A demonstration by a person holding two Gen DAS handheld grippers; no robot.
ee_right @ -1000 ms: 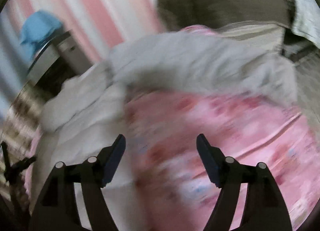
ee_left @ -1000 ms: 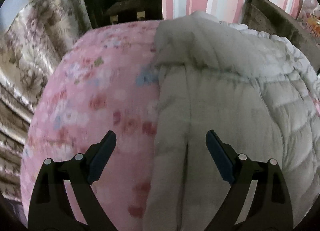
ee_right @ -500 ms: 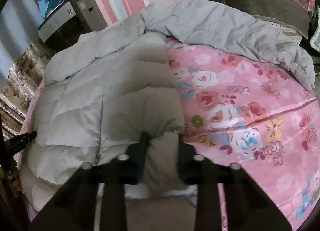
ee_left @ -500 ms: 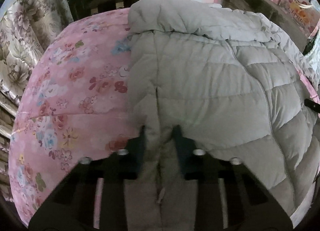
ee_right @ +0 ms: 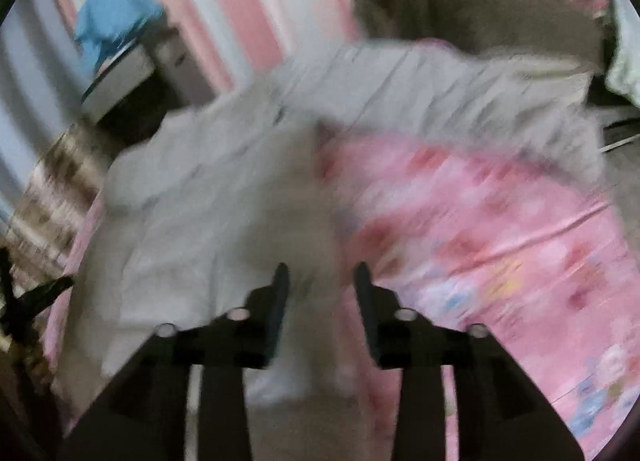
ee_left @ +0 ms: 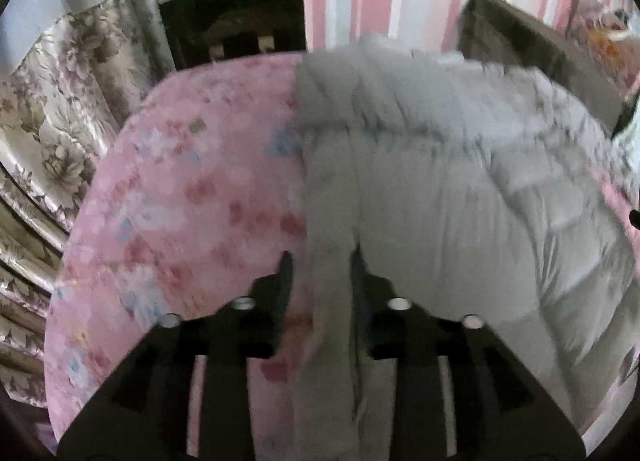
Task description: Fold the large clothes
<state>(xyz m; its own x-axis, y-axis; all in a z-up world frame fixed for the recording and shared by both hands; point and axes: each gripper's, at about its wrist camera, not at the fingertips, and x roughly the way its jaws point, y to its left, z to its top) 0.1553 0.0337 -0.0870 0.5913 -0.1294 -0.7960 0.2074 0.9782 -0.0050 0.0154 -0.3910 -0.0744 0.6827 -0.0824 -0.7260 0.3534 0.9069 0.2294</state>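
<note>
A grey padded jacket (ee_left: 460, 189) lies spread across a bed covered in a pink flowered sheet (ee_left: 180, 201), its collar end toward the far side by the striped wall and its hem toward the near edge. The left gripper (ee_left: 320, 273) is clamped on the near left edge of the jacket, a strip of grey fabric pinched between its fingers, and the right gripper (ee_right: 320, 281) is likewise closed on a fold of the jacket (ee_right: 224, 197) at the near right edge, with the sheet (ee_right: 500, 253) showing bare to its right. Both views are smeared with motion, so the exact depth of each bite is hard to tell. The step in hand looks like taking the hem by its two corners to carry it toward the collar. To do this well, both grips should hold through all the padded layers, not only the slippery outer shell, since puffy fabric tends to slide out. The two ends should rise together and level, keeping the hem taut between them so the fold line falls straight across the body. The far sleeve (ee_right: 460, 101) trails toward the right; it is better tucked in before the fold lands, or it will bulge out.
</note>
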